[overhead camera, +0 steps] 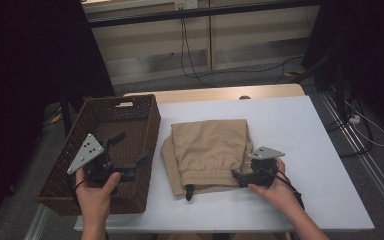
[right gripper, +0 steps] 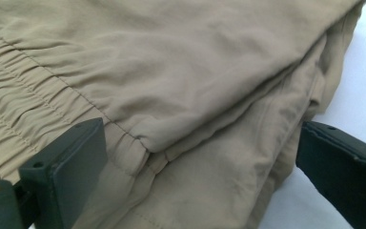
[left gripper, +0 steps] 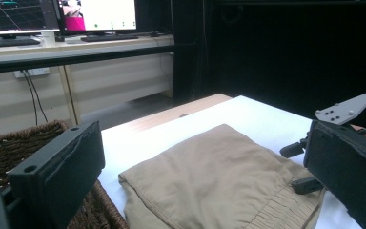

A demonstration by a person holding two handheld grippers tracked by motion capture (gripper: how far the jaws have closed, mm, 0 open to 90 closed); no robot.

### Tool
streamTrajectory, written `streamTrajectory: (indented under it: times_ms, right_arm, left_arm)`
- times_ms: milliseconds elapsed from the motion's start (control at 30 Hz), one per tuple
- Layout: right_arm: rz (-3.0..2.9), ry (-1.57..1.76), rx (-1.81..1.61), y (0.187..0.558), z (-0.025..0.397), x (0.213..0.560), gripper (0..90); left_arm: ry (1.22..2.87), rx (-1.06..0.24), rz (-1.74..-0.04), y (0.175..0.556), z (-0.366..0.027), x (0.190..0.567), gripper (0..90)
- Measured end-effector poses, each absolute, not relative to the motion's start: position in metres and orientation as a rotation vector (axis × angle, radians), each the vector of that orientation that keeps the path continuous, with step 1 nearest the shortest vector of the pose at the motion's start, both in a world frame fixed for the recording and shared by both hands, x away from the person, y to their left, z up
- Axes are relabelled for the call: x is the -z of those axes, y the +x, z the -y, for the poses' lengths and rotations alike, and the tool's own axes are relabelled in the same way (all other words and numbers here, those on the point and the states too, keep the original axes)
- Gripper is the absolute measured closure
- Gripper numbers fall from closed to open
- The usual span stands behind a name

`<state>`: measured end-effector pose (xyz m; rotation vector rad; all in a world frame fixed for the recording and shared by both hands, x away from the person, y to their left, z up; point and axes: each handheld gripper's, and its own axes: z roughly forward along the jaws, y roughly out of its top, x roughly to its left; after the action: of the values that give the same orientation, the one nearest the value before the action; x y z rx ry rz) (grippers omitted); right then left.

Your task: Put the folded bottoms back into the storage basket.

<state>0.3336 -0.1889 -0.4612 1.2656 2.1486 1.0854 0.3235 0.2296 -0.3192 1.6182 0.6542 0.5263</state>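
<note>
Folded tan trousers [overhead camera: 210, 152] lay on the white table [overhead camera: 300, 130], just beside the brown wicker basket [overhead camera: 145, 120], on its right side in the high view. Their gathered waistband faced the person. The right gripper [overhead camera: 237, 176] sat at the waistband corner farthest from the basket, its jaws spread wide with the folded cloth edge [right gripper: 181, 143] lying between them; one jaw rested on the waistband, the other over bare table. They were not yet closed on the fabric. The left gripper [overhead camera: 130, 152] hung above the basket's open inside, its jaws spread apart and holding nothing, pointing toward the trousers [left gripper: 219, 176].
</note>
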Motion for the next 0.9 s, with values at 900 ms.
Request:
streamTrajectory:
  times_ms: [900]
  right_arm:
    - [-2.164, 1.477, -1.129, 0.339, 0.191, 0.464, 10.9]
  left_arm:
    - [1.619, -0.486, -0.649, 0.327, -0.221, 0.319, 0.1]
